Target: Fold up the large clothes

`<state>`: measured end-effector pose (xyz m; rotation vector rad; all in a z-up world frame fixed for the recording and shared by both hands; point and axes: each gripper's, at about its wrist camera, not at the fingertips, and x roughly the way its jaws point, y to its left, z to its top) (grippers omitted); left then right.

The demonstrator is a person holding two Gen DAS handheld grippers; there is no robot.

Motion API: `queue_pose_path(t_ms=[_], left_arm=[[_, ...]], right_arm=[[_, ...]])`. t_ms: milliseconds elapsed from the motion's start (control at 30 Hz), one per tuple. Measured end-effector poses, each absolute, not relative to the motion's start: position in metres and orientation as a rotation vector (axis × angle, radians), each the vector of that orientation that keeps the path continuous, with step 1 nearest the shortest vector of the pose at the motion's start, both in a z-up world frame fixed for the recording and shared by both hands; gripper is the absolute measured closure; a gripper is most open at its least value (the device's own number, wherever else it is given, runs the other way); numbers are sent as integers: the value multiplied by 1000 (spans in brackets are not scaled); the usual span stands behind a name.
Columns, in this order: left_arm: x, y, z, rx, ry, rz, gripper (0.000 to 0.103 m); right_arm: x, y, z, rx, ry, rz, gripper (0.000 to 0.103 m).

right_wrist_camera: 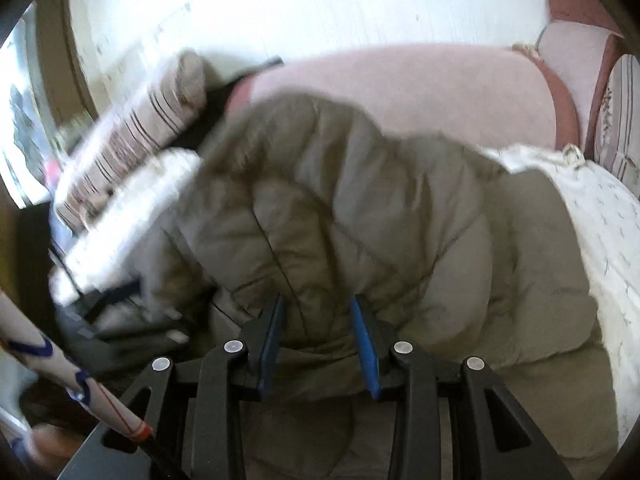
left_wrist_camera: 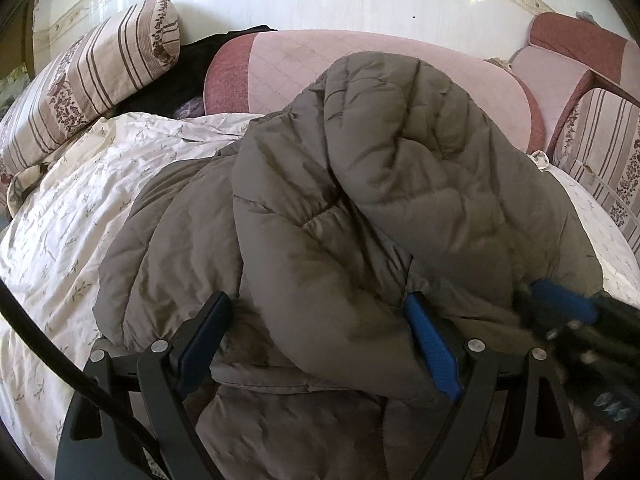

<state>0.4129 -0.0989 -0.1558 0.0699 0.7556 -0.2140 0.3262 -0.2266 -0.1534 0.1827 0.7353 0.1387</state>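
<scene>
A large grey-brown quilted down jacket (left_wrist_camera: 360,184) lies bunched on a white floral bedsheet (left_wrist_camera: 80,216). In the left wrist view my left gripper (left_wrist_camera: 316,300) is open, its fingers wide apart with a thick fold of the jacket lying between them. My right gripper (left_wrist_camera: 560,300) shows at the right edge of that view, against the jacket's side. In the blurred right wrist view the right gripper (right_wrist_camera: 318,300) has its blue-padded fingers partly closed on a fold of the jacket (right_wrist_camera: 328,208), which fills the gap between them.
A pink and red sofa cushion (left_wrist_camera: 360,64) runs along the back. A striped floral pillow (left_wrist_camera: 92,76) lies at the back left, dark clothing (left_wrist_camera: 192,68) beside it. A striped cushion (left_wrist_camera: 600,152) stands at the right. White wall behind.
</scene>
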Motion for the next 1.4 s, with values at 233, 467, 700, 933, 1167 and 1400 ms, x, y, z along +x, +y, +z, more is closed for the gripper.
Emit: queue_pose_path(t_ms=[233, 467, 700, 933, 1167, 1400], left_arm=[[414, -97, -155, 64, 750, -211, 15], [412, -99, -156, 72, 747, -205, 14], [411, -99, -156, 75, 743, -199, 14], [410, -97, -156, 74, 742, -196, 14], [410, -97, -157, 75, 742, -192, 13], [410, -97, -157, 76, 743, -192, 13]], right_arm=[[316, -241, -134, 234, 659, 138, 65], [330, -287, -152, 263, 734, -76, 65], [336, -284, -166, 261, 785, -57, 62], [320, -279, -140, 237, 693, -89, 62], [311, -257, -122, 183, 621, -33, 62], [325, -245, -143, 178, 726, 32, 62]])
